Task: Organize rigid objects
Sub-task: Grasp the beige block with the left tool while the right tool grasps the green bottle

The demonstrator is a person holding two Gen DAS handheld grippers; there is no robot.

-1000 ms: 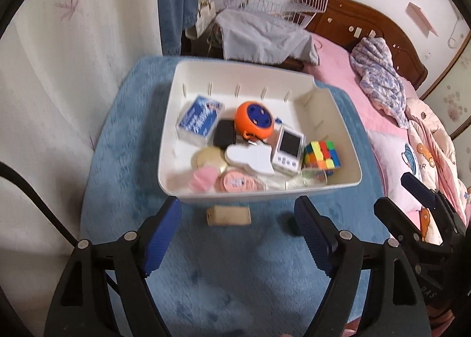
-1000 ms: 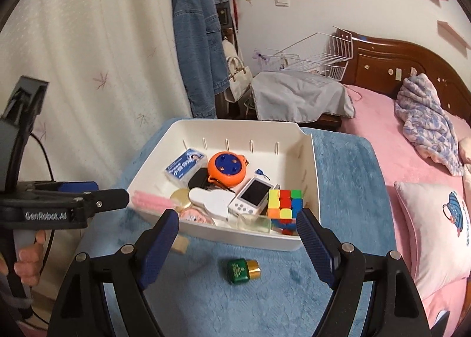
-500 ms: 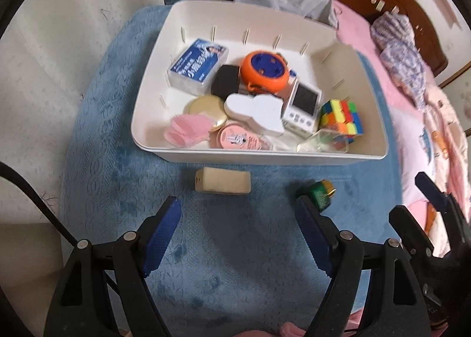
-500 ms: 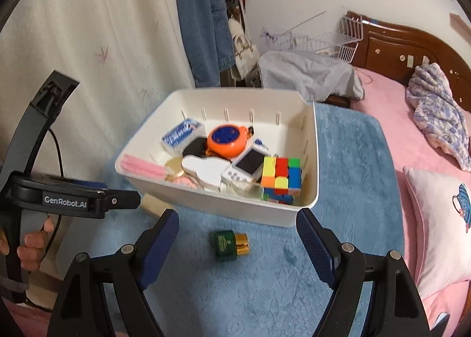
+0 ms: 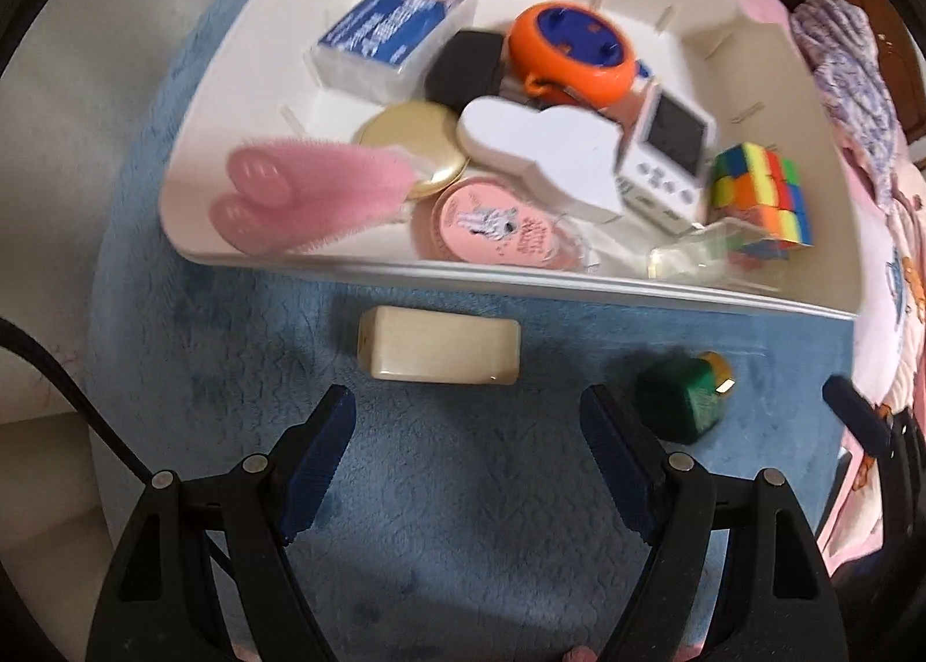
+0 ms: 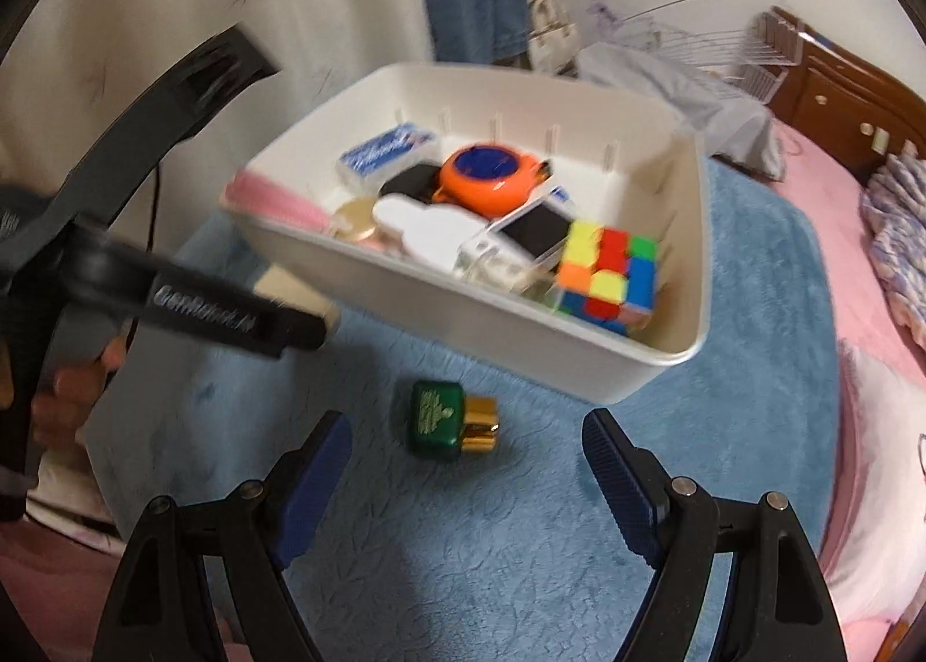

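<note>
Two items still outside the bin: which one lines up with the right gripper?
The green bottle with a gold cap, ahead between the right gripper's open jaws; the cream block sits further left.

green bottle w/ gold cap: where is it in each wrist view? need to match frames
Left wrist: green bottle at lower right, on the blue mat, just past the right finger of the left gripper.
Right wrist: green bottle near centre, ahead of the open right gripper.
Shared landmark: the white bin, with the bottle just outside its near wall.
</note>
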